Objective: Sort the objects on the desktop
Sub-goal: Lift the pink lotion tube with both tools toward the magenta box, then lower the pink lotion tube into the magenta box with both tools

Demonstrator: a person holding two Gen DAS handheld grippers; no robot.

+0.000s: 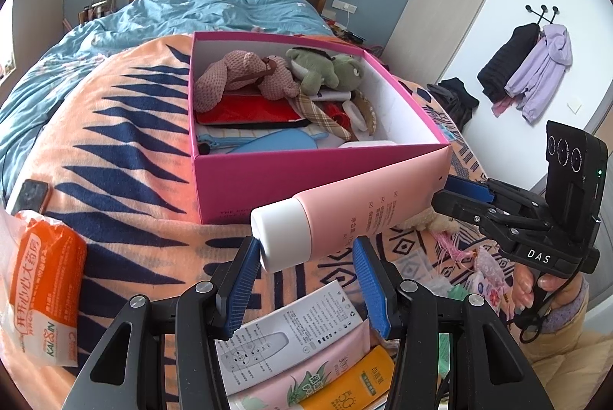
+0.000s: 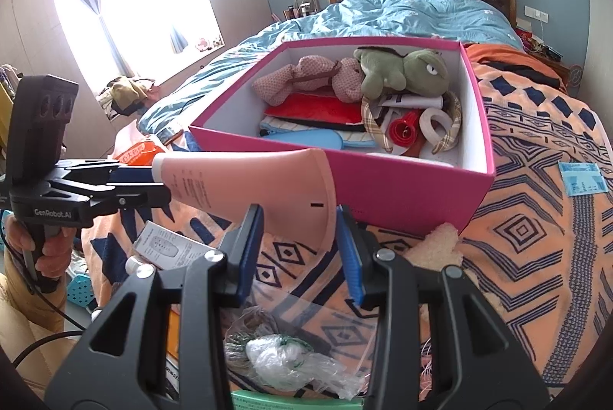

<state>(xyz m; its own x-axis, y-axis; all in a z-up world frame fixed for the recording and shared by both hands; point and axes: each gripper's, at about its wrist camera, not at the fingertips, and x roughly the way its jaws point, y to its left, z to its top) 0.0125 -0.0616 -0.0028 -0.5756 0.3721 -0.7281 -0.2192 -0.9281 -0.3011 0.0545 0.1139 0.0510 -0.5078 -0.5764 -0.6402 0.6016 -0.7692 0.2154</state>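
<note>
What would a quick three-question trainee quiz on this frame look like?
1. True or false: the pink tube lies inside the pink box.
2. Which part of the tube sits between the left gripper fingers? A) white cap B) crimped end C) middle
3. How many grippers hold the tube?

Key: 1 false, it is held in the air in front of the box. 2 A. 3 two; the right gripper has the crimped end.

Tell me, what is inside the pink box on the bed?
The pink box holds a pink knitted toy, a green plush frog, a red pouch and a tape roll. Whatever lies beneath them is covered.
</note>
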